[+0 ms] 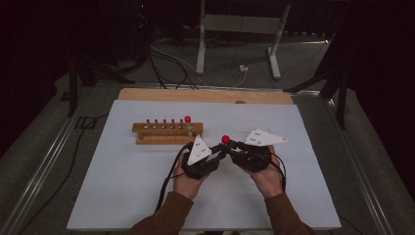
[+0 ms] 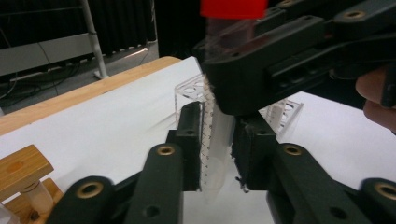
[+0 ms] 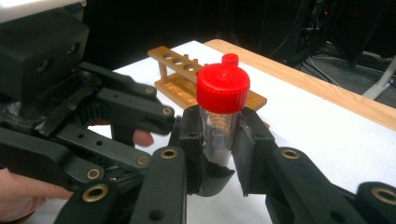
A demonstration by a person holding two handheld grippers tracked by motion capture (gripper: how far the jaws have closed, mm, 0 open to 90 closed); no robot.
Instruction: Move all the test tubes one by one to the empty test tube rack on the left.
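The person's forearms come in at six o'clock of the high view, nearest the camera, and meet over the near middle of the desk [image 1: 147,196], a wide pale sheet with a bare wooden strip along its far edge. At about ten o'clock from the hands lies a wooden rack [image 1: 166,131], a row of holes along its top and one red-capped tube standing at its right end; it sits well apart from the hands, likely as the place tubes come from or go to.

The left claw [image 2: 219,140] points toward two o'clock and is closed on the lower, clear body of a tube [image 2: 219,144], its pads pressing the plastic from both sides. The right claw [image 3: 219,135] points toward ten o'clock and is clamped on the same tube just under its red cap [image 3: 222,88]. The tube stands upright between them, lifted off the desk.

Two grips at different heights on one tube suggest a handover or a steadying hold: one claw fixes the body so the other can let go or work near the cap.

Behind the tube, the left gripper view shows a clear plastic rack [image 2: 191,88] on the desk.
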